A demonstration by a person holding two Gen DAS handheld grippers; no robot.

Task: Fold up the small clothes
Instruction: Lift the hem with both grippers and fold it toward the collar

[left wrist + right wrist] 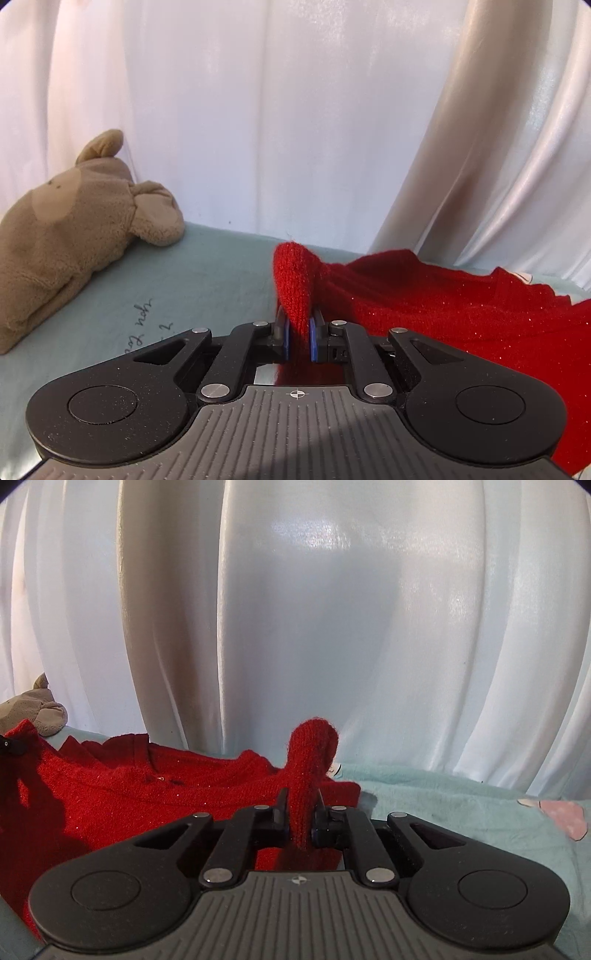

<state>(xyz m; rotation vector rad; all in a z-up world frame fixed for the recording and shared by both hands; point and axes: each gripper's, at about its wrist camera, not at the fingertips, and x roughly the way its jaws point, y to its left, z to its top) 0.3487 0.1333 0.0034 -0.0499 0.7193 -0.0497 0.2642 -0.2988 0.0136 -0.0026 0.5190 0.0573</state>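
We see both tongs clamped on folds of the red sweater (424, 295): left gripper (298, 332), right gripper (301, 812). Sweater lies on teal bedsheet (461, 805), white curtains (369, 627) behind, plush toy (74, 229) at left.

- My left claw (299, 332) points forward and down, its black linkage arms drawn in toward the middle.
- Its two blue pads (313, 338) stand upright and close together, clamped on a bunched fold of the red knit garment (424, 295) that rises between them.
- My right claw (301, 818) points forward with a shallower downward tilt, its linkage drawn in the same way.
- Its black fingers (282, 812) are pinched tight on a rolled strip of the same garment, which sticks up above the fingertips.
- Neither of my hands nor any sleeve shows in either wrist view.
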